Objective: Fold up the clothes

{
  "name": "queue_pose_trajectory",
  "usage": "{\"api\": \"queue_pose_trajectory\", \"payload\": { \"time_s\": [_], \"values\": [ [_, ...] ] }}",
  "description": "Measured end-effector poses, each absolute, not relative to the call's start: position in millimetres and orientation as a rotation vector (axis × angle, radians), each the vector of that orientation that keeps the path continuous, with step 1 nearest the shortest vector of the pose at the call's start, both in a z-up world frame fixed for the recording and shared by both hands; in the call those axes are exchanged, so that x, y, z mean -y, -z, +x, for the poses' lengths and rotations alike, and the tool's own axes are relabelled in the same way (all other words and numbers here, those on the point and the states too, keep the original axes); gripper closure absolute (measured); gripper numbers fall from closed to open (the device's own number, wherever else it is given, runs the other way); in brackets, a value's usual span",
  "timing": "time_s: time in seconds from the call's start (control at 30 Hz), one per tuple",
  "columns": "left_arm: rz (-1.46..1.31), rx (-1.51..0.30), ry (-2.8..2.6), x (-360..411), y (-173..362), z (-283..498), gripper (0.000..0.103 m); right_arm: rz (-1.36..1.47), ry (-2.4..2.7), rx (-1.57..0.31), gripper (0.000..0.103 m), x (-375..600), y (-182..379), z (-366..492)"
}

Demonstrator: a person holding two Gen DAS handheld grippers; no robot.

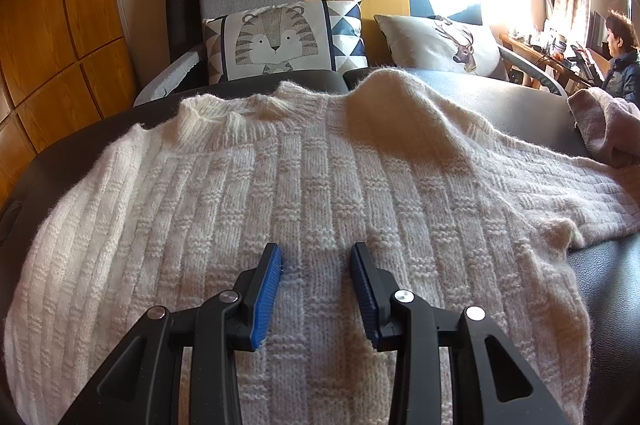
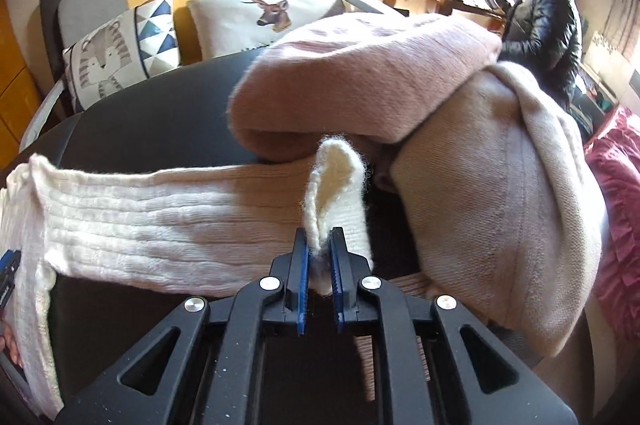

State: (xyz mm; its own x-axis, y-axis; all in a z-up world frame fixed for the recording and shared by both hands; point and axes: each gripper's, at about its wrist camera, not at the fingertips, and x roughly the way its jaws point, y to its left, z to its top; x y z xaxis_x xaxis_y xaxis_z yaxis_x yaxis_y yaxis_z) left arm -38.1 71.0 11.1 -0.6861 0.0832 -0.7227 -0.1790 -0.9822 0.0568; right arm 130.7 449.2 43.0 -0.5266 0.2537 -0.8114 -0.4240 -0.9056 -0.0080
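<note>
Cream sweater [image 1: 304, 185] lies flat, front up, on dark table [image 1: 520, 105], sleeve stretched toward pink pile [image 2: 360, 77]. Right hand-held gripper [image 2: 319, 257] pinches the cuff [image 2: 336, 177], prob. to fold sleeve inward. Left hand-held gripper [image 1: 316, 265] hovers released over sweater's body, holding nothing.

A cream knitted sweater [image 1: 304, 185] with a ribbed basket-weave pattern lies spread flat, collar away, on the dark bench [image 1: 520, 97]. Its sleeve [image 2: 160, 221] stretches sideways, cuff [image 2: 340, 185] lifted upright. Beside the cuff, a pink sweater [image 2: 360, 77] lies piled over a beige garment [image 2: 500, 185].
</note>
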Motion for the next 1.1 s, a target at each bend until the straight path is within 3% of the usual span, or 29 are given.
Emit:
{"api": "queue_pose_trajectory", "payload": {
  "time_s": [0.73, 0.9, 1.1],
  "values": [
    [-1.172, -0.183, -2.753, -70.2, -10.7, -38.9, 0.066, -1.308, -2.665, -0.028, 0.092, -304.3, -46.7, 63.8],
    [-1.173, -0.182, -2.752, -70.5, -10.5, -38.9, 0.066, -1.315, -2.719, -0.066, 0.092, -285.9, -52.7, 57.6],
    [-1.191, -0.184, -2.744, -70.6, -12.3, -40.4, 0.066, -1.358, -2.817, -0.26, 0.092, -267.6, -60.9, 48.9]
  ]
}}
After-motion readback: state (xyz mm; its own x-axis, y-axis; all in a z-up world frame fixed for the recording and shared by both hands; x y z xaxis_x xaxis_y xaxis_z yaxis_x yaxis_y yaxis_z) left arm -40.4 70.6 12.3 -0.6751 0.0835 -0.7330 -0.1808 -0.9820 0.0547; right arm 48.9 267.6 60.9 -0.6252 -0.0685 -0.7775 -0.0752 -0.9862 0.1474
